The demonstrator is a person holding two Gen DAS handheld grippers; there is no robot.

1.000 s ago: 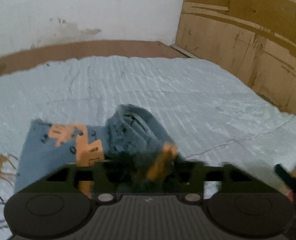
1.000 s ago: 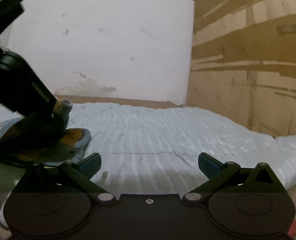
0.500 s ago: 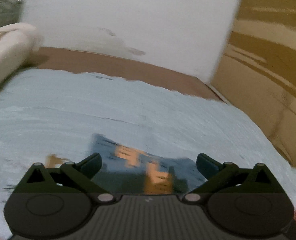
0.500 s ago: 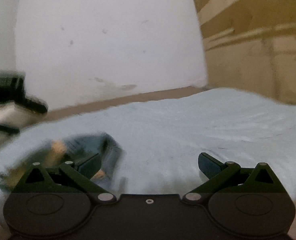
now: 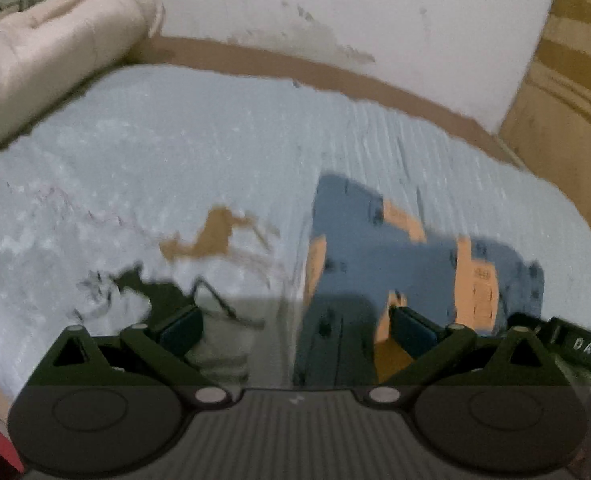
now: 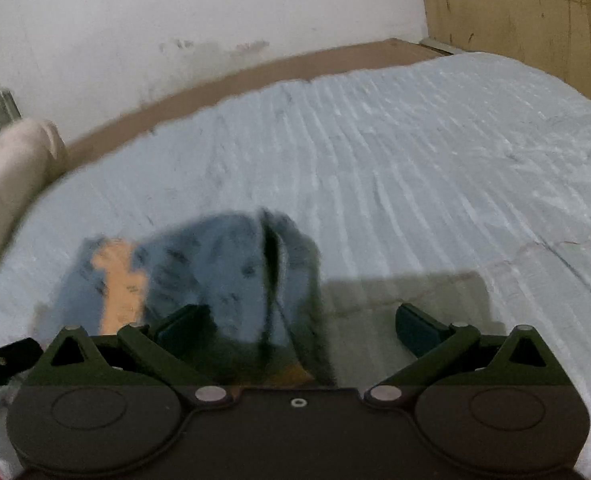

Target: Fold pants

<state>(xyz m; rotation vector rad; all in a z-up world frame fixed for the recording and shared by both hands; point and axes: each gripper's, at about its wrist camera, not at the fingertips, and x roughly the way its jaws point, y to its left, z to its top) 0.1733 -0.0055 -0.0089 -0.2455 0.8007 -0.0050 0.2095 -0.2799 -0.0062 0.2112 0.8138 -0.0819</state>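
Observation:
The blue pants with orange patches lie folded in a compact bundle on the pale blue bed cover. In the left wrist view my left gripper stands wide open above the bundle's near left edge, with nothing pressed between its pads. In the right wrist view the same pants lie low and left of centre. My right gripper is open too, hovering over the bundle's right side, its left finger in front of the cloth. Both views are blurred by motion.
A rolled cream blanket lies at the bed's far left edge. A white wall and brown bed frame run behind, with a wooden panel at the right. The bed cover carries a brown and black printed pattern left of the pants.
My left gripper has let go of the pants and opened wide, then swung to the left of the bundle. My right gripper, open throughout, has swept left until the pants lie under it.

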